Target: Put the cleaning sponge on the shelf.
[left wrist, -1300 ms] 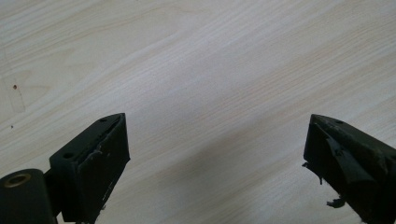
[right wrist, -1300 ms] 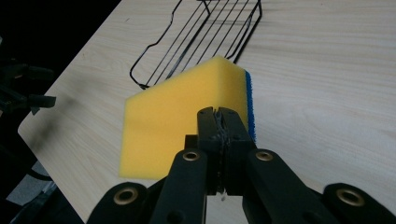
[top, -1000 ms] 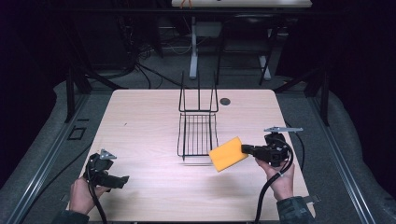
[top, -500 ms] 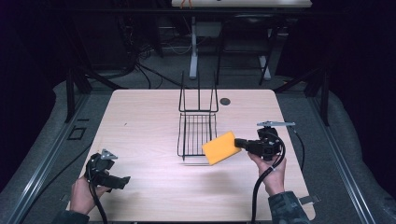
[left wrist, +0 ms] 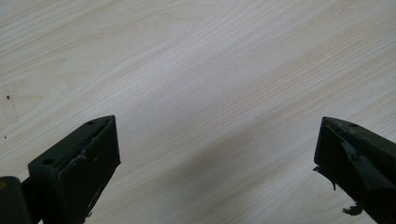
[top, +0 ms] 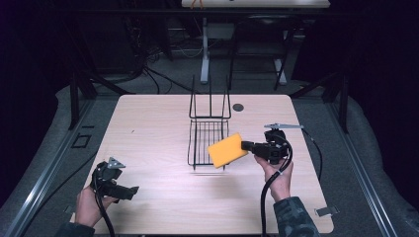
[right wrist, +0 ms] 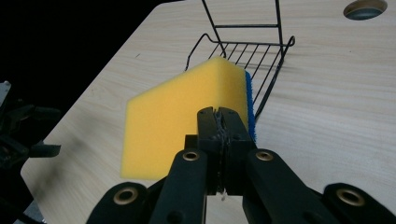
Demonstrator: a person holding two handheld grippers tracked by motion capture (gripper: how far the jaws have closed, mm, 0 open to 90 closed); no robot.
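Left gripper [left wrist: 215, 168] hangs over bare pale wood table [left wrist: 210, 70], jaws spread wide at seven and four o'clock. Nothing sits between them, and a tiny dark speck [left wrist: 7, 97] marks the grain at nine o'clock.

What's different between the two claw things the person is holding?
The right gripper is clamped shut on a yellow sponge, held up beside the wire basket; the left gripper has its jaws spread wide and holds nothing. The right one is raised above the table, while the left sits low near the table's front edge. Both are black, hand-held and trail cables.
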